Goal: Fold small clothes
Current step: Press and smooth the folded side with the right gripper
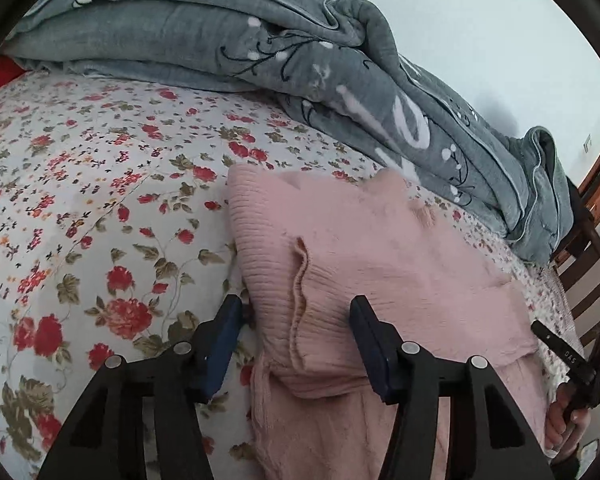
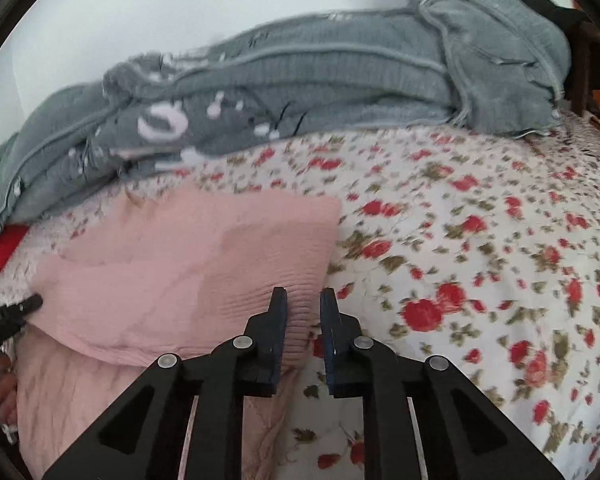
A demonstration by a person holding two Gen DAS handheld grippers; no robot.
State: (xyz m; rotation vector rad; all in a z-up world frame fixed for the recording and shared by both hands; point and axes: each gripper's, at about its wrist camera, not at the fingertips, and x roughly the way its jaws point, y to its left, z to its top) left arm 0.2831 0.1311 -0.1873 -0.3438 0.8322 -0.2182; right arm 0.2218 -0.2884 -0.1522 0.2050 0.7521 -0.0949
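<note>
Plainly, the pink sweater [image 1: 380, 264] lies partly folded on the floral sheet [image 1: 80, 200], below the grey blanket [image 1: 220, 40]. The loose upper layer could slide or spring back if either claw drags it sideways, since the knit is thick and soft. The left gripper [image 1: 296, 312] hovers low with jaws wide apart astride the folded cuff. The right gripper [image 2: 303, 300] sits at the sweater's edge, jaws narrowly parted, gripping nothing.
</note>
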